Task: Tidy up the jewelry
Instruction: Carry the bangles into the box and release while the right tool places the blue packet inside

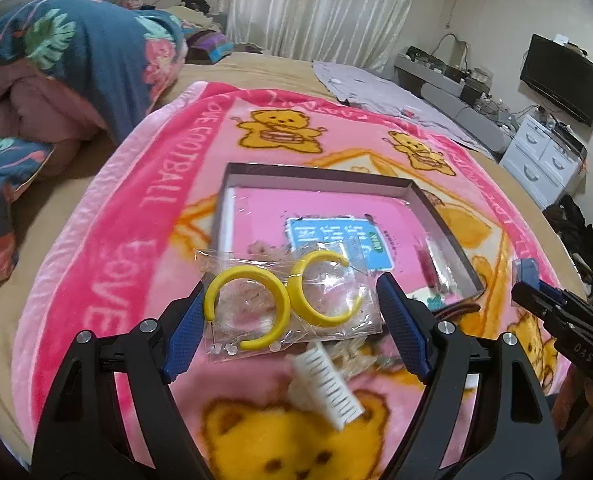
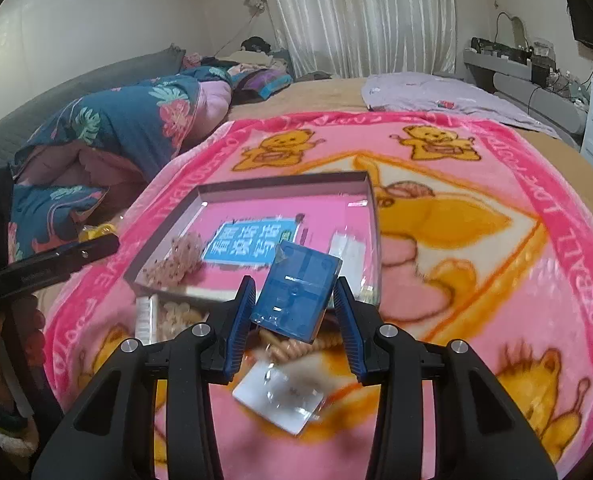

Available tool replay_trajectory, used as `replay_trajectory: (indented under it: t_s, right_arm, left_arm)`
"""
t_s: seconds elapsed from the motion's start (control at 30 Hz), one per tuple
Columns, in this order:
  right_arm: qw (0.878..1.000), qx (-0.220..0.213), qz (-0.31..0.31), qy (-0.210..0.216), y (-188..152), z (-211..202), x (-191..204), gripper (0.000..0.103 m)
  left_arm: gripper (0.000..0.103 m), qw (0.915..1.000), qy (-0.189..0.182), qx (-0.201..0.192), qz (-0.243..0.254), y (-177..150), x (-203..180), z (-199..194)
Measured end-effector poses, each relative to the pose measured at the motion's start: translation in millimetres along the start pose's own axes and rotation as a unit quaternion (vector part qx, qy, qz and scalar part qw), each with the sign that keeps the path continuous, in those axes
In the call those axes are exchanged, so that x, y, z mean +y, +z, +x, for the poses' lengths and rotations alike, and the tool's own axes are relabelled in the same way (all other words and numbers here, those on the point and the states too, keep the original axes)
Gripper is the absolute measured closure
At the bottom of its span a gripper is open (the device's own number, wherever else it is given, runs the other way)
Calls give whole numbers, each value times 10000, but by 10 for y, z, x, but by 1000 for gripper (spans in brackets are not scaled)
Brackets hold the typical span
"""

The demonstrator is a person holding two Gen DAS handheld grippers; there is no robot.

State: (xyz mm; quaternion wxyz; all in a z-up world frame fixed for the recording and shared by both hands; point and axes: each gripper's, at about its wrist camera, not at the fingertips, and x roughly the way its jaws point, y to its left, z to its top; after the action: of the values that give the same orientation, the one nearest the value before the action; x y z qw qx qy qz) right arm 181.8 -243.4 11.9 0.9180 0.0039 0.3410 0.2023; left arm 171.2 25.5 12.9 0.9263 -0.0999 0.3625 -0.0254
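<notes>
My left gripper [image 1: 292,312] is shut on a clear bag [image 1: 332,312] with two yellow hoop earrings [image 1: 248,312], held above the pink blanket, just short of the shallow box [image 1: 432,208]. My right gripper [image 2: 292,300] is shut on a blue plastic case [image 2: 296,296], tilted, over the near edge of the same box [image 2: 168,232]. The box holds a blue card [image 2: 252,244], a pinkish beaded piece [image 2: 176,264] and small packets. A white comb-like clip [image 1: 328,384] and a white card in a clear bag [image 2: 284,396] lie on the blanket below the grippers.
A pink bear-print blanket [image 1: 144,216] covers the bed. A folded floral duvet [image 1: 56,80] lies at the left. A lilac cloth [image 2: 448,100] lies at the far right. Drawers [image 1: 544,156] and a TV [image 1: 560,76] stand beyond the bed. The right gripper [image 1: 564,316] shows in the left view.
</notes>
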Motion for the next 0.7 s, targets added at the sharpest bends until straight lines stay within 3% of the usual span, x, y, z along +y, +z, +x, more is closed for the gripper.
replay_trajectory:
  t_s: [0.33,0.7]
  right_arm:
    - [9998,3,-14,-182,241,229,-151,64]
    - [9993,235,109,-277,382,556,-333,64]
  left_arm:
    - [30,9989,-201,314,290,142,-289,443]
    - [30,9944,-353,724,680,74,-503,892]
